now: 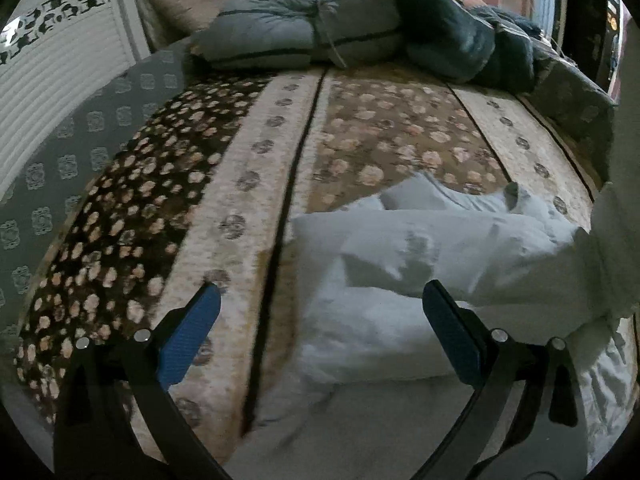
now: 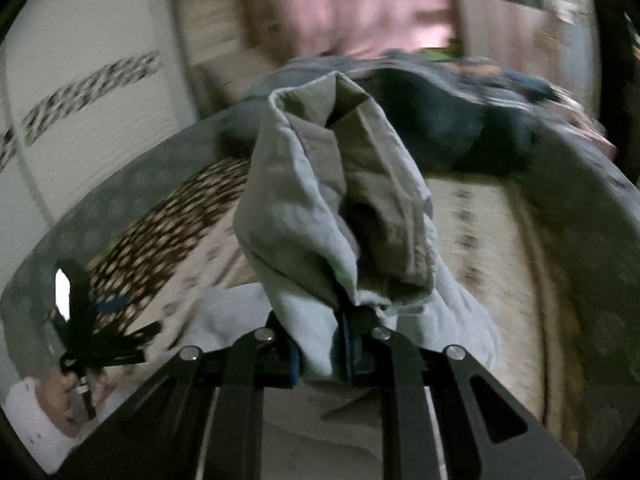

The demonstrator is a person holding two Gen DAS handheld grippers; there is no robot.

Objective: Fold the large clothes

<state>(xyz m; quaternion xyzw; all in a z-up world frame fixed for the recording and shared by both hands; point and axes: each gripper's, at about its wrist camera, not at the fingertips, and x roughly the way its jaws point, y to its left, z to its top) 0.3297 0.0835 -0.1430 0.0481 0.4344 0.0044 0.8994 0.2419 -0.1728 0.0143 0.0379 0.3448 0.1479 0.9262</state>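
Note:
A large white garment (image 1: 420, 248) lies crumpled on the near right part of the patterned bed cover (image 1: 248, 184). One end of it rises out of the left wrist view at the right edge. My left gripper (image 1: 320, 292) hovers over the garment's near left edge, open, blue pads wide apart with nothing between them. In the right wrist view my right gripper (image 2: 324, 344) is shut on a bunched fold of the white garment (image 2: 320, 200), which stands up in front of the camera, lifted above the bed. A hand (image 2: 60, 388) at lower left holds the left gripper (image 2: 120, 316).
A folded grey-blue quilt (image 1: 296, 32) and a heap of dark clothes (image 1: 460, 36) lie at the far end of the bed. A white wardrobe (image 1: 52, 80) stands to the left. A grey patterned sheet (image 1: 80, 160) hangs over the bed's left side.

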